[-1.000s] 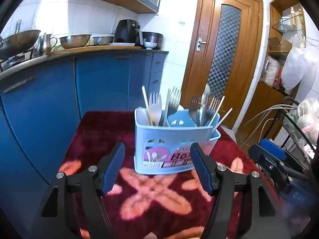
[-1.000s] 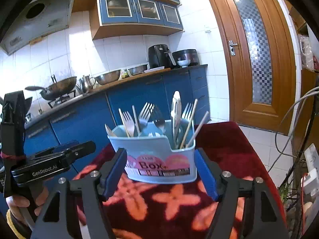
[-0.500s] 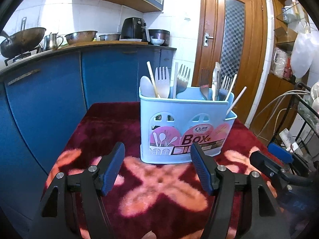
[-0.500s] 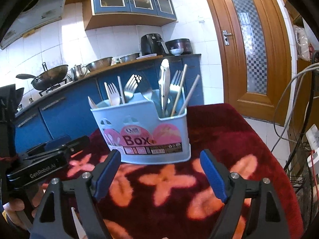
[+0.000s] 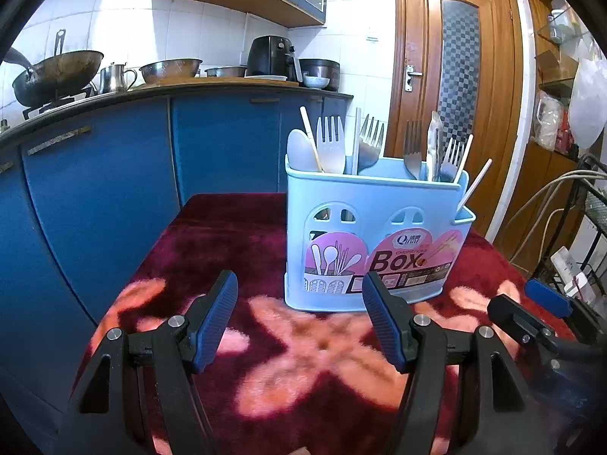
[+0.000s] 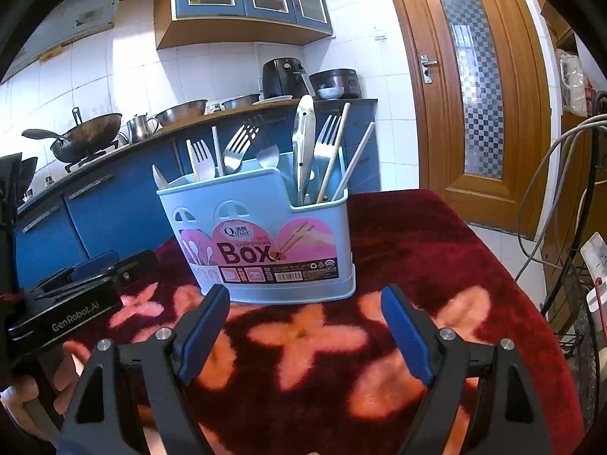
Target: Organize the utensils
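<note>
Cloth (image 5: 227,250) lies bare around utensil box (image 5: 373,242), counter (image 5: 159,91) behind.

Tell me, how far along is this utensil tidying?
Forks and chopsticks already stand in the blue utensil box on the red floral cloth. Both claws, left and right, are open and empty. No loose utensils show, so little seems left.
</note>
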The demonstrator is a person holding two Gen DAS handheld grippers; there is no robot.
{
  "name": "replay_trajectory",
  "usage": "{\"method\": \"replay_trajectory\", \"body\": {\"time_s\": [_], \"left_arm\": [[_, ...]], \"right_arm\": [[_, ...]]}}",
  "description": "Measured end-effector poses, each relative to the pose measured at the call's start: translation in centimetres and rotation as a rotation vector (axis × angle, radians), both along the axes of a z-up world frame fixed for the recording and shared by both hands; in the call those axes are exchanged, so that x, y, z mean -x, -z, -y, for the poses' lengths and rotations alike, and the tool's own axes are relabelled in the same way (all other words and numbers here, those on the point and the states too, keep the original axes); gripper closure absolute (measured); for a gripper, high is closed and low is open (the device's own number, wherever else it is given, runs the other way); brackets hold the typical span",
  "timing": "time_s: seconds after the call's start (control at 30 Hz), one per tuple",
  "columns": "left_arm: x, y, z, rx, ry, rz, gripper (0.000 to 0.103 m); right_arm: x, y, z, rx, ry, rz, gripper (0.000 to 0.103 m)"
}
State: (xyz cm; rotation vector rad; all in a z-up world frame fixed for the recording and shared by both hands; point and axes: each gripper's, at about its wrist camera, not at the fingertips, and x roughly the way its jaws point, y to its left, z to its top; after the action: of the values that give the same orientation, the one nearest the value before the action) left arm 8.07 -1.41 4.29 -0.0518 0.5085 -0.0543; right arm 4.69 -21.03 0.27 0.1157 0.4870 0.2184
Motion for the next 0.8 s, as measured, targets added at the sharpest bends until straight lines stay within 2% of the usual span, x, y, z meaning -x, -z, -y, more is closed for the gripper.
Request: {"method": "replay_trajectory", "body": {"time_s": [0.8], "left_arm": [[0.23,0.08,0.04,0.003,0.009,0.004,0.034]], "right_arm": [[0.04,0.00,-0.15,0.002,0.000,-0.004,0.019]]}}
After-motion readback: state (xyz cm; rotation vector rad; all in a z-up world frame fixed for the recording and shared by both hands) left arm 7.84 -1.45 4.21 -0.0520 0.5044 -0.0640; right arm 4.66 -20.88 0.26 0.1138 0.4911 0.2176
